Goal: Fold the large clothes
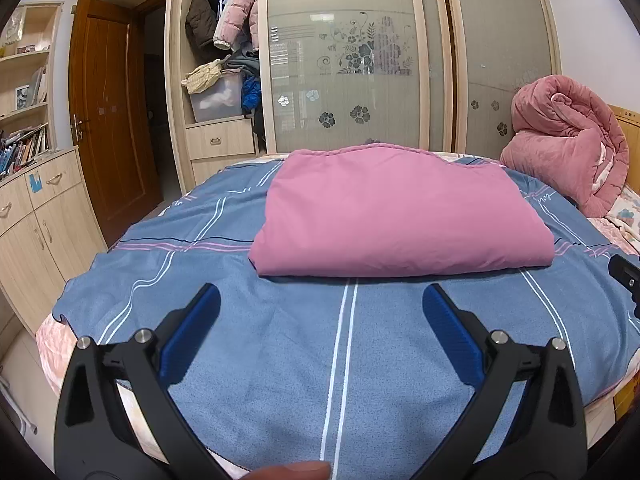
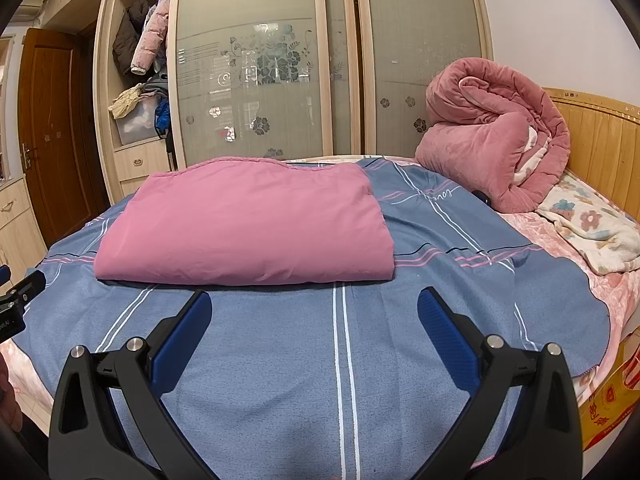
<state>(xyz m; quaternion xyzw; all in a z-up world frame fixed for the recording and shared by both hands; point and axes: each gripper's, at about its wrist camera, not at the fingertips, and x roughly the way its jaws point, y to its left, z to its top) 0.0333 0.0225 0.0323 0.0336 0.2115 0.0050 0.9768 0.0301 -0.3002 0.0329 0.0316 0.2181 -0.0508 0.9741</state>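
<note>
A pink garment [image 1: 396, 212] lies folded into a thick rectangle on the blue striped bedspread [image 1: 280, 340]; it also shows in the right wrist view [image 2: 248, 224]. My left gripper [image 1: 320, 300] is open and empty, hovering over the bedspread just short of the garment's near edge. My right gripper [image 2: 314, 304] is open and empty too, also just short of that edge. The right gripper's tip shows at the right edge of the left wrist view [image 1: 626, 276], and the left gripper shows at the left edge of the right wrist view [image 2: 16, 304].
A rolled pink quilt [image 2: 496, 140] sits at the bed's far right by the wooden headboard [image 2: 596, 128], with a floral blanket [image 2: 592, 228] beside it. A wardrobe with sliding glass doors [image 1: 348, 60] stands behind the bed. Cabinets [image 1: 36, 216] and a brown door [image 1: 108, 112] are left.
</note>
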